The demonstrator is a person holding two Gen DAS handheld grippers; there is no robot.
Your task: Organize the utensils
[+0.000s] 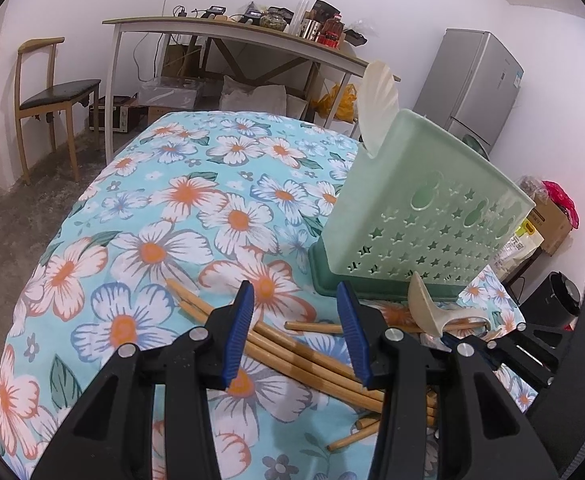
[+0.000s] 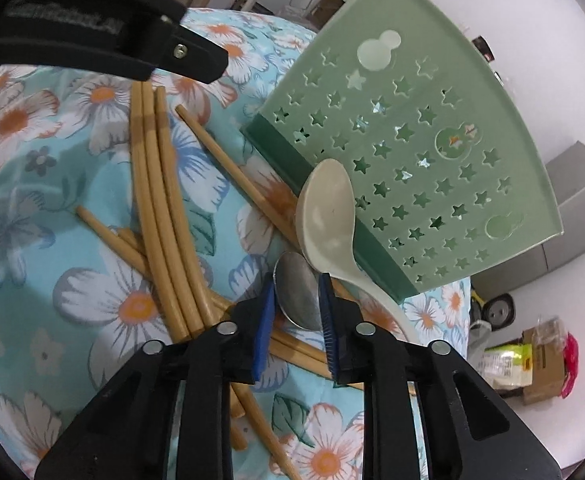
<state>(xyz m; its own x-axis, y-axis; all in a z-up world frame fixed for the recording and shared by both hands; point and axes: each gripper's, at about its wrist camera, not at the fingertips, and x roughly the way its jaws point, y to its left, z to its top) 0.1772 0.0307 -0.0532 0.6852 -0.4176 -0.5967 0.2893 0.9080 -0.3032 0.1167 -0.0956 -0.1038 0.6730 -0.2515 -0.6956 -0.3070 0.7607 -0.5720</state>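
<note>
A pale green utensil holder [image 1: 424,208] [image 2: 412,152] with star holes stands on a dark green base, and a white scoop [image 1: 378,104] sticks out of its top. Several bamboo chopsticks [image 1: 304,356] [image 2: 160,216] lie scattered on the floral tablecloth [image 1: 172,200]. A cream plastic spoon [image 2: 326,216] [image 1: 428,308] leans against the holder's base. My right gripper [image 2: 296,312] has its blue pads against both sides of a metal spoon's bowl [image 2: 296,292]. My left gripper [image 1: 296,332] is open above the chopsticks and holds nothing. One of its fingers [image 2: 196,56] shows at the top left of the right wrist view.
Beyond the table stand a wooden chair [image 1: 52,96], a cluttered desk [image 1: 228,28] and a grey fridge [image 1: 476,84]. A cardboard box [image 1: 552,220] and a black appliance [image 1: 564,296] sit on the floor at the right.
</note>
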